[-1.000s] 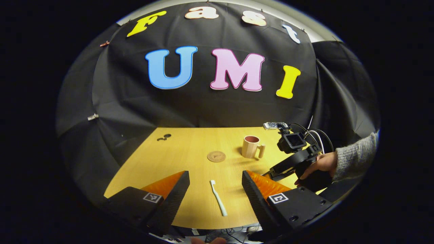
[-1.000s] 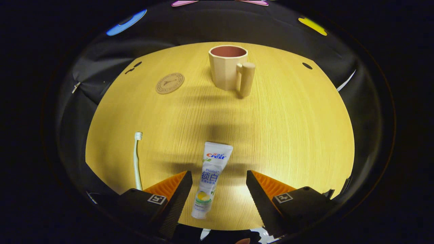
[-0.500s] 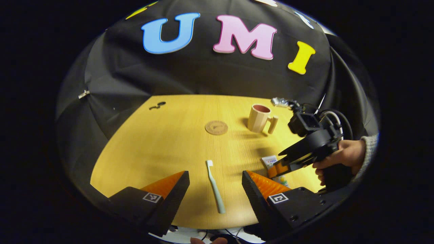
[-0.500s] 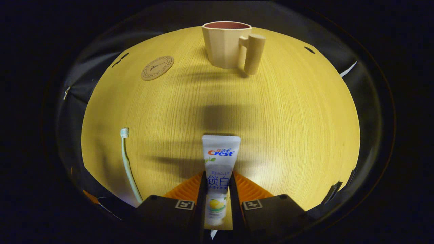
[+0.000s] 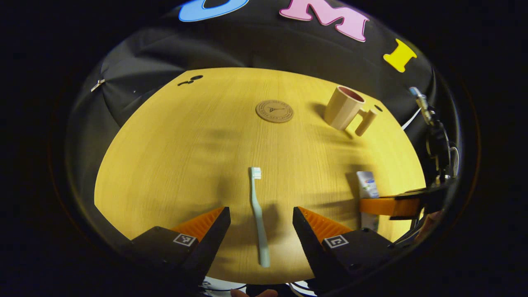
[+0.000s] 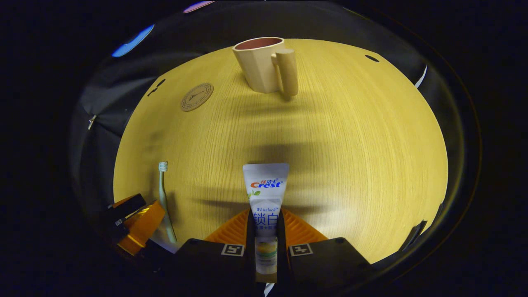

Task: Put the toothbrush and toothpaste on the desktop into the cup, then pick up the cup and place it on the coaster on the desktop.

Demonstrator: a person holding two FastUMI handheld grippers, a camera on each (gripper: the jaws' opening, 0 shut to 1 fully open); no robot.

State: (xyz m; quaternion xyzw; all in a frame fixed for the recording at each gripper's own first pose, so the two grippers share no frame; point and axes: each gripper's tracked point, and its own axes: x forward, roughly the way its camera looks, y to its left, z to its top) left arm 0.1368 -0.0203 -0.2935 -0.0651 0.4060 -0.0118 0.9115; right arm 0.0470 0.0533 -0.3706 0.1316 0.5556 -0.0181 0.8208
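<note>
Table: yellow wood-grain top, carrying all task items. Cup stands upright at the far side, handle turned toward the right gripper view, nothing visible inside it; in the left gripper view it sits to the right of the round coaster, apart from it. Change over the last second: the right gripper went from jaws spread either side of the toothpaste tube to jaws clenched on its lower half, both fingers pressing the tube's sides, the crimped end pointing forward toward the cup. Whether the tube has left the table I cannot tell from these views. Meaning for the task: the toothpaste grasp looks secured, so its transfer to the cup is judged the step in hand; cup and coaster steps not yet done. The left gripper has dropped lower and tipped down toward the table over the same interval; its jaws are released and wide, straddling the handle of the toothbrush, which lies flat with bristles pointing away toward the coaster. No contact with the brush visible yet. Pose: both grippers low at the near edge, pitched forward over the table, side by side; the left one appears at the lower left of the right gripper view, just beside the brush handle.
</note>
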